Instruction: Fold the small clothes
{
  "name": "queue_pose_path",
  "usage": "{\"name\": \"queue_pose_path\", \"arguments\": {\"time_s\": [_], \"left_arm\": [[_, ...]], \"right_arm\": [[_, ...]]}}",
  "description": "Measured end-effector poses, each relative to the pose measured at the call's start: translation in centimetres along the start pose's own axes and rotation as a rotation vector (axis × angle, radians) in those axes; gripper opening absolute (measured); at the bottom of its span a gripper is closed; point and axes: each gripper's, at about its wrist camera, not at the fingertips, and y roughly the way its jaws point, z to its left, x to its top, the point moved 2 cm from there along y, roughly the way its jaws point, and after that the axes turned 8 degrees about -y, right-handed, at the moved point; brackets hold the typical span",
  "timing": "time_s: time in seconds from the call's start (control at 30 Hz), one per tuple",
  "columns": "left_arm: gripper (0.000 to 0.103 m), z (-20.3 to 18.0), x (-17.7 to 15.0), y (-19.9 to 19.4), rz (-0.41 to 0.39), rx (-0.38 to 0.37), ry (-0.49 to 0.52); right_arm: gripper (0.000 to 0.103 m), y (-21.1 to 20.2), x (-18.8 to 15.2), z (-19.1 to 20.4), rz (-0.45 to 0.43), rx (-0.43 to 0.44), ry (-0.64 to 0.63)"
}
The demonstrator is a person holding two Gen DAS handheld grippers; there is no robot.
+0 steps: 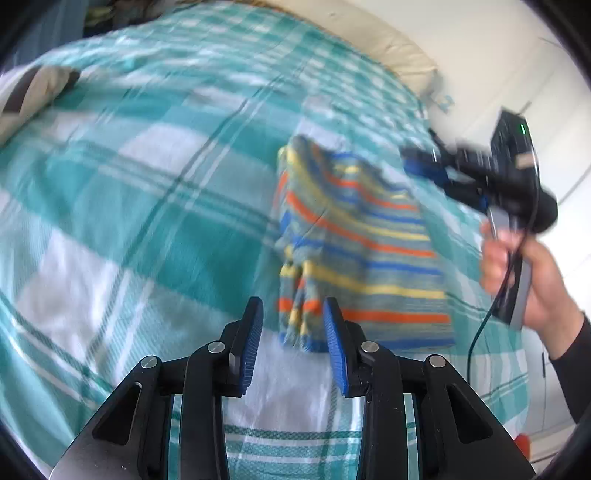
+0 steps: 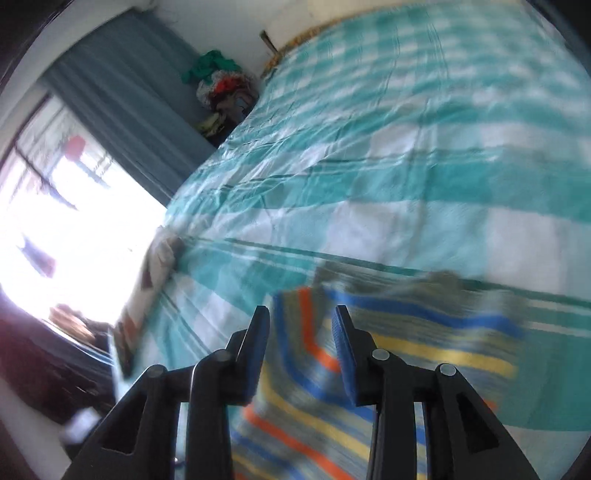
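Note:
A small striped garment (image 1: 354, 251), grey-green with orange, blue and yellow bands, lies folded on the teal and white checked bed cover (image 1: 155, 192). My left gripper (image 1: 293, 314) is open and empty, just above the garment's near left corner. My right gripper (image 1: 424, 166) shows in the left wrist view at the garment's far right side, held by a hand (image 1: 524, 280). In the right wrist view the right gripper (image 2: 301, 317) is open and empty, hovering over the same garment (image 2: 388, 350). Both views are blurred by motion.
A striped pillow (image 1: 29, 96) lies at the bed's far left. A cream headboard or mattress edge (image 1: 369, 33) runs along the back. In the right wrist view a bright window (image 2: 55, 206), a grey curtain (image 2: 122, 96) and a pile of clothes (image 2: 221, 92) stand beside the bed.

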Motion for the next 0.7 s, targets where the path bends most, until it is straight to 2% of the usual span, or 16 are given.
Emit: {"name": "queue_pose_path", "arguments": {"time_s": [0.07, 0.1, 0.17, 0.23, 0.3, 0.33, 0.4, 0.43, 0.47, 0.5, 0.57, 0.63, 0.7], "left_arm": [[0.032, -1.0, 1.1, 0.1, -0.019, -0.058, 0.059], [0.026, -2.1, 1.3, 0.4, -0.027, -0.090, 0.106], [0.020, -2.6, 1.3, 1.0, -0.021, -0.103, 0.182], [0.014, -2.6, 1.1, 3.6, 0.042, -0.042, 0.228], [0.006, -0.8, 0.8, 6.9, 0.149, 0.049, 0.201], [0.005, 0.0, 0.9, 7.6, 0.184, 0.061, 0.186], [0.008, 0.0, 1.9, 6.3, 0.168, 0.043, 0.184], [0.014, -0.4, 2.7, 5.3, 0.138, 0.038, 0.204], [0.030, -1.0, 3.6, 4.6, 0.109, 0.027, 0.224], [0.043, -1.8, 4.8, 4.2, 0.076, 0.010, 0.247], [0.045, -3.0, 6.9, 5.1, 0.050, 0.000, 0.273], [0.045, -3.6, 9.0, 7.5, 0.066, 0.007, 0.279], [0.047, -3.3, 11.0, 11.8, 0.106, 0.075, 0.271]], "right_arm": [[0.036, -2.5, -2.5, 1.2, 0.024, -0.023, -0.101], [0.036, -3.6, -4.0, 2.1, 0.033, -0.006, -0.138], [0.036, -4.3, -6.9, 3.9, 0.047, 0.034, -0.186], [0.036, -3.2, -10.7, 4.9, 0.092, 0.043, -0.223], [0.035, -0.5, -15.1, 3.6, 0.232, 0.000, -0.191], [0.035, -0.1, -16.8, 3.0, 0.241, -0.019, -0.181], [0.031, -1.6, -16.2, 2.6, 0.197, -0.004, -0.154], [0.031, -2.4, -15.4, 2.4, 0.180, -0.003, -0.139], [0.031, -3.3, -14.2, 2.1, 0.141, -0.010, -0.139], [0.032, -4.2, -12.4, 1.6, 0.088, -0.035, -0.156], [0.032, -4.1, -9.3, 0.1, 0.047, -0.098, -0.164], [0.032, -2.8, -6.5, -1.9, 0.030, -0.145, -0.147], [0.032, -0.4, -4.5, -3.9, 0.052, -0.179, -0.114]]}}
